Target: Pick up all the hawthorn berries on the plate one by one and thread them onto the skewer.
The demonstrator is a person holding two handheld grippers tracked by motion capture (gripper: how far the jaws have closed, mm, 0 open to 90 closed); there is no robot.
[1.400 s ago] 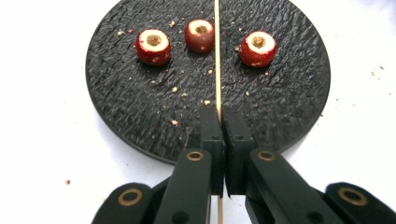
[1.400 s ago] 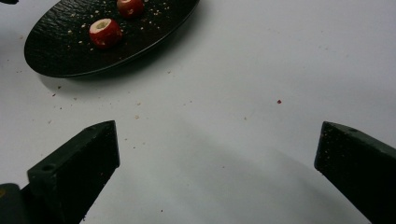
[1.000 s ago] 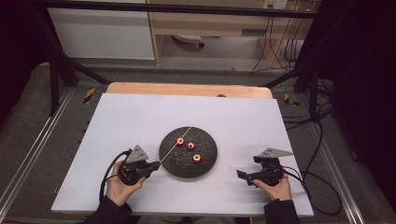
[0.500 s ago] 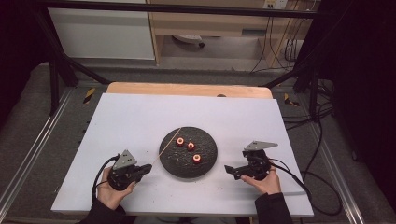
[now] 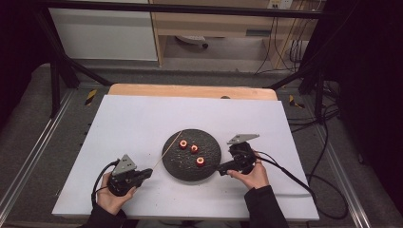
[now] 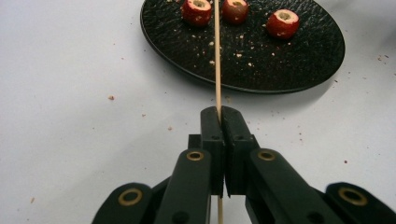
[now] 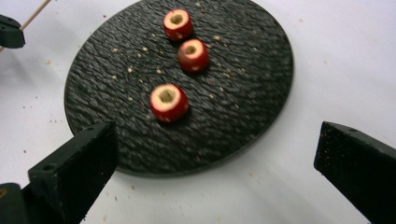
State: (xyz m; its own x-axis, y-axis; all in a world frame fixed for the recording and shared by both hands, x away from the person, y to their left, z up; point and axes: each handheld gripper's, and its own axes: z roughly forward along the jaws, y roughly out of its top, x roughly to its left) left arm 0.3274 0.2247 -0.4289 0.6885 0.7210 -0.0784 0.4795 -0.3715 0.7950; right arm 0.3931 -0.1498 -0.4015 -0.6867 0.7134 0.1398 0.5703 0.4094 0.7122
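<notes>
The plate [image 7: 243, 93] is black with a rough, pebbled grain and is speckled with pale crumbs. On it lie three fruit pieces [image 7: 169, 102], each red-skinned with small pale flecks and a cream, hollowed top. The skewer [image 6: 217, 60] is pale tan wood. The left claw [image 6: 220, 122] is matt black with brass-coloured rivets; the right claw [image 7: 219, 158] is the same black. The bench [image 5: 142, 118] has a plain white top dotted with brown crumbs, and a light wooden edge at the back.
</notes>
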